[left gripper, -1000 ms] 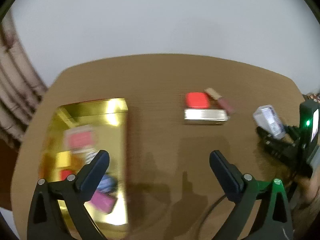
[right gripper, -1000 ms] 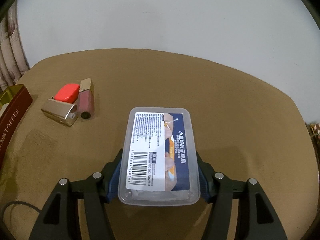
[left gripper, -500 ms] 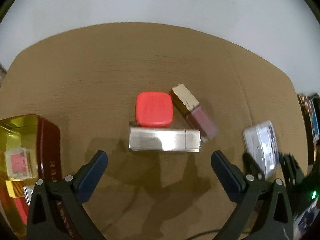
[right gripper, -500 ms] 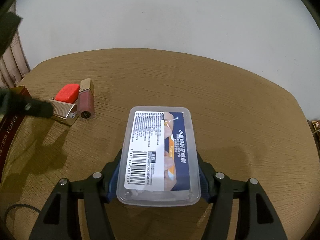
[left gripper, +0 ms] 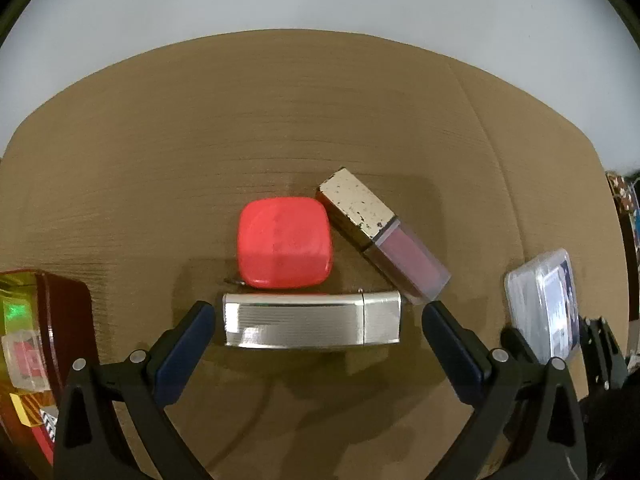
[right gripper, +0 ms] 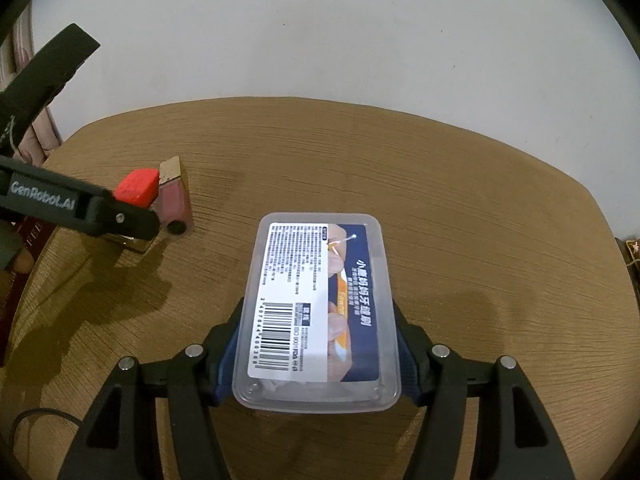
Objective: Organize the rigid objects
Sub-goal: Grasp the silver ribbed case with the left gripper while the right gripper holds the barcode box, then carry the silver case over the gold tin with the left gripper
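Left gripper (left gripper: 316,320) spread wide around the silver case (left gripper: 312,321); right gripper (right gripper: 316,344) clamps the clear plastic box (right gripper: 318,312).

Case lies on the table (left gripper: 200,160), touching the red compact (left gripper: 284,242); gold-capped lip gloss (left gripper: 382,236) just beside, contact unclear. Gold tin (left gripper: 24,340) at left edge.

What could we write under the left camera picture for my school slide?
Open left tongs straddle a silver case lying beside a red box and a pink gloss tube.

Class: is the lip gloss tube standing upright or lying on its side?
Lying on its side. In the left wrist view the lip gloss stretches flat across the table, gold cap and pink body both showing lengthwise.
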Available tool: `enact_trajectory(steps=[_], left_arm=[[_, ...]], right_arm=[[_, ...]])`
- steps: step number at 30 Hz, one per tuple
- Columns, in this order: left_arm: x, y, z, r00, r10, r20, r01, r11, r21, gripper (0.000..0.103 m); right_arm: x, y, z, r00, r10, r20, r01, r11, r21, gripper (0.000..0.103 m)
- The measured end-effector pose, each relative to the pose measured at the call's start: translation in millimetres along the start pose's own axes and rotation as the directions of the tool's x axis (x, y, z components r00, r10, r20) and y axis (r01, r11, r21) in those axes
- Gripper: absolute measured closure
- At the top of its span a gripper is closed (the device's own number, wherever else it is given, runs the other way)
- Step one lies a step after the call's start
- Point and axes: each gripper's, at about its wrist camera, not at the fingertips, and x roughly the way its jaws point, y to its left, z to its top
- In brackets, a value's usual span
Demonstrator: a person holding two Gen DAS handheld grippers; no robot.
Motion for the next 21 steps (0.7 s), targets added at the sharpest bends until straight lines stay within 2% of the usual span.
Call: enact_trajectory(steps=[5,7,9,15,21], left_arm=[[11.3,-2.8,1.1,0.999,0.031,0.010,-0.031,1.000,-0.004,0.009],[13.9,-8.7,2.2,0.998,0.047,0.030,-0.048,0.999,0.005,0.022],[8.6,3.9,1.8,0.998,0.050,0.036,-0.050,0.999,-0.005,0.023],[3.0,6.1,-10.7,0.995,0.071,0.072,-0.072,0.997,0.007,0.023],[-8.1,9.2,-30.0,0.990,0.099,0.102,-0.098,0.995,-0.019,0.023]], right_arm=[[0.5,0.5,0.3,1.000,0.000,0.000,0.000,1.000,0.000,0.038],[0.5,0.0,0.1,1.000,0.002,0.000,-0.002,1.000,0.001,0.038],[0.3,0.5,0.6,1.000,0.000,0.000,0.000,1.000,0.000,0.038],[1.3,-0.6,-0.2,1.000,0.000,0.000,0.000,1.000,0.000,0.038],[0.3,0.9,-0.1,1.000,-0.003,-0.001,0.003,1.000,-0.003,0.038]])
